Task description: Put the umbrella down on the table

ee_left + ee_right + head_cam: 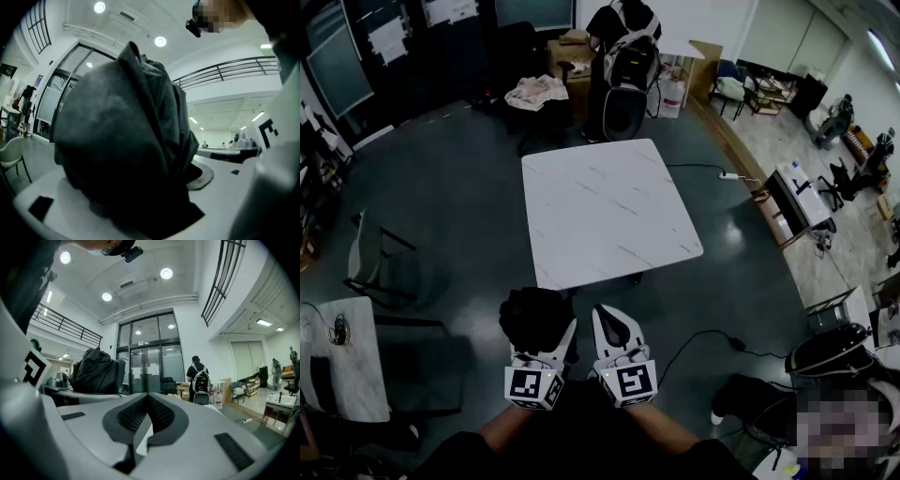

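The black folded umbrella is a crumpled bundle of fabric held in front of me, short of the near edge of the white marble table. My left gripper is shut on it. In the left gripper view the umbrella fills the space between the jaws of the left gripper. My right gripper is just right of it, shut and with nothing in it; its ribbed pads meet. From the right gripper view the umbrella shows at the left.
A person with a backpack stands beyond the table's far side beside cardboard boxes. A chair and a second marble table are at my left. A black cable runs over the floor at my right, near a cart.
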Demonstrator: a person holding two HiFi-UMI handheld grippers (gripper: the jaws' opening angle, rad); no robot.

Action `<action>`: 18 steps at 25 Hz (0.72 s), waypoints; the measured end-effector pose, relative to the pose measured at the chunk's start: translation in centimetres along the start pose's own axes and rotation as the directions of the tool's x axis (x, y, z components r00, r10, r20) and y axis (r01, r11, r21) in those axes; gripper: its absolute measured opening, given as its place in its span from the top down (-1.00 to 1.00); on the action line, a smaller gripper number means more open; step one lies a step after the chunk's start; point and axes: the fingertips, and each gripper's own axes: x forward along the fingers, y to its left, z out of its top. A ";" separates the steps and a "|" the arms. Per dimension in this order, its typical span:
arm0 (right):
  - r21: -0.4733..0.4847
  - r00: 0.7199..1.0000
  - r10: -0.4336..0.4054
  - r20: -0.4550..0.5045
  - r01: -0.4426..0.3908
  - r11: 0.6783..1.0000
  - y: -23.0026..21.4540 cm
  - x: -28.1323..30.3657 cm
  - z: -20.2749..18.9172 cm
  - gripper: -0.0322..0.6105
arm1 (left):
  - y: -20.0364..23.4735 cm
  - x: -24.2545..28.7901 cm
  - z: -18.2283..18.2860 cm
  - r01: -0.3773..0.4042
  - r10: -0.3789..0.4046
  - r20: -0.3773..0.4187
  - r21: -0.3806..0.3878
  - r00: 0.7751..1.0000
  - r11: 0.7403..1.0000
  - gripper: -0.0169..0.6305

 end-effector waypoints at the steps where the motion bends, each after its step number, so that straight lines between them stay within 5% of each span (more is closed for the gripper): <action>1: 0.001 1.000 0.004 -0.001 -0.004 1.000 -0.1 -0.3 0.0 0.85 | -0.2 0.0 0.0 -0.005 0.005 0.002 0.001 1.000 1.000 -0.21; 18: 0.144 1.000 0.008 -0.005 -0.008 0.990 -4.0 -1.1 -2.6 0.85 | 0.1 0.9 -2.0 -0.088 0.087 -0.058 -0.012 0.995 0.996 -0.21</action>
